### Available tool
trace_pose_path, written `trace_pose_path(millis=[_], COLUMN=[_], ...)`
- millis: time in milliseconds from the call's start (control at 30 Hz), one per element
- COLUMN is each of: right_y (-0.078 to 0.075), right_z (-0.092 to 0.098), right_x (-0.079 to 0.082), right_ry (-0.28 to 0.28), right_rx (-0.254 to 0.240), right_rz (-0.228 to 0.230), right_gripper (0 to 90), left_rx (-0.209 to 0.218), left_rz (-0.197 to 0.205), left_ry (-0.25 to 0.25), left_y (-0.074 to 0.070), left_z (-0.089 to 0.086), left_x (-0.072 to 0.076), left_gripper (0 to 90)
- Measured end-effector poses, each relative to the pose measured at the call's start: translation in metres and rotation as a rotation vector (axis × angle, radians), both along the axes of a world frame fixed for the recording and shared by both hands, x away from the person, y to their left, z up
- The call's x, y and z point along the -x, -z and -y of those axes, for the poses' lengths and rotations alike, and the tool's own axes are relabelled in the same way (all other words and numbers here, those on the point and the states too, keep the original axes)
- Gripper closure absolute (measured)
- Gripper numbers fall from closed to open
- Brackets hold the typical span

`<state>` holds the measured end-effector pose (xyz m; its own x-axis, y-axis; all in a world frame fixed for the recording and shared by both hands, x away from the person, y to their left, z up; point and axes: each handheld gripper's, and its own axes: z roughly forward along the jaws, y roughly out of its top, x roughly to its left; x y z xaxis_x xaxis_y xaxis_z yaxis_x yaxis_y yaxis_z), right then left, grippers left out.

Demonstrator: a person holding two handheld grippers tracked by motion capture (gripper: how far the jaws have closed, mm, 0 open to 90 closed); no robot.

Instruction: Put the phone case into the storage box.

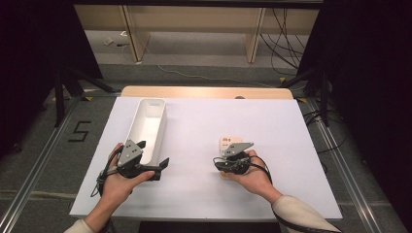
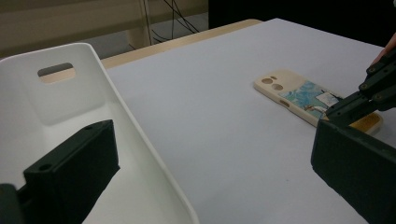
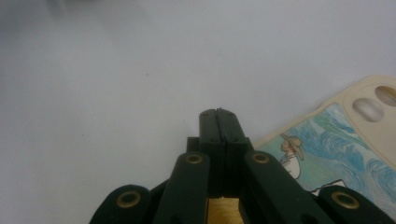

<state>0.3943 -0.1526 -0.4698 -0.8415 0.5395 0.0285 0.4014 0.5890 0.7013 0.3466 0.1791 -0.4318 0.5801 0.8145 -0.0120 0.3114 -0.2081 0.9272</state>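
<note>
Overhead, a white tabletop (image 1: 204, 189) with a pale wood strip along its far edge stands on a grey floor (image 1: 34, 160) — cables trail across it, and dark stands flank the sides. The left gripper (image 1: 154, 160) straddles the near wall of a long white bin (image 1: 145, 127), fingers spread. The right gripper (image 1: 219, 162), fingers pressed together on nothing, sits low over a cream phone case (image 1: 228, 141) lying flat right of centre.

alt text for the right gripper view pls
The right gripper points its two black jaws, pressed shut with nothing between them, at a white table. A cream phone case printed with a figure in a hat against blue waves lies just beside the jaws.
</note>
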Motion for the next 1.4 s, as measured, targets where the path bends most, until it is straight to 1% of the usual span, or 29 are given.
trace_pose_path(millis=[167,367,400,433,467,533,767,867,967,1067,1167,1233,1300,1367,1400], right_y=[0.006,0.009,0.010,0.010,0.011,0.013,0.011,0.008,0.007,0.006,0.005,0.003,0.003,0.002,0.002], right_z=[-0.009,-0.013,-0.015,-0.015,-0.015,-0.015,-0.014,-0.011,-0.010,-0.006,0.002,0.010,0.013,0.021,0.021], right_x=[0.000,0.001,0.001,0.001,0.001,0.001,0.001,0.002,0.003,0.005,0.006,0.007,0.008,0.008,0.008], right_ry=[-0.008,-0.017,-0.027,-0.027,-0.028,-0.024,-0.028,-0.014,-0.008,0.008,0.013,0.019,0.024,0.032,0.032], right_rx=[0.030,0.051,0.074,0.074,0.084,0.091,0.113,0.132,0.139,0.147,0.153,0.161,0.165,0.172,0.172], right_rz=[-0.022,-0.026,-0.013,-0.013,-0.011,-0.021,-0.032,-0.050,-0.057,-0.075,-0.086,-0.107,-0.109,-0.132,-0.132], right_gripper=[90.0,90.0,90.0,90.0,90.0,90.0,90.0,90.0,90.0,90.0,90.0,90.0,90.0,90.0,90.0], left_rx=[0.003,0.001,0.001,0.001,0.002,0.001,0.000,-0.002,-0.001,0.001,0.001,0.003,0.001,0.000,0.000], left_rz=[-0.001,-0.002,-0.002,-0.002,-0.003,-0.004,-0.001,-0.002,-0.002,-0.005,-0.005,-0.005,-0.006,-0.006,-0.006], left_ry=[0.000,0.004,0.006,0.006,0.006,0.007,0.009,0.009,0.008,0.004,0.004,0.005,0.008,0.010,0.009], left_y=[0.000,0.000,0.000,0.000,0.001,0.001,0.001,0.000,0.000,0.000,0.000,0.000,0.001,0.001,0.001], left_z=[0.000,0.000,0.000,0.000,0.000,0.000,0.000,0.000,0.000,0.000,0.000,0.000,0.001,0.001,0.001], left_x=[0.000,0.000,0.001,0.001,0.000,0.000,0.001,0.001,0.001,0.001,0.001,0.001,0.001,0.001,0.001], left_gripper=[0.1,0.1,0.1,0.1,0.1,0.1,0.1,0.1,0.1,0.1,0.1,0.1,0.2,0.1,0.1])
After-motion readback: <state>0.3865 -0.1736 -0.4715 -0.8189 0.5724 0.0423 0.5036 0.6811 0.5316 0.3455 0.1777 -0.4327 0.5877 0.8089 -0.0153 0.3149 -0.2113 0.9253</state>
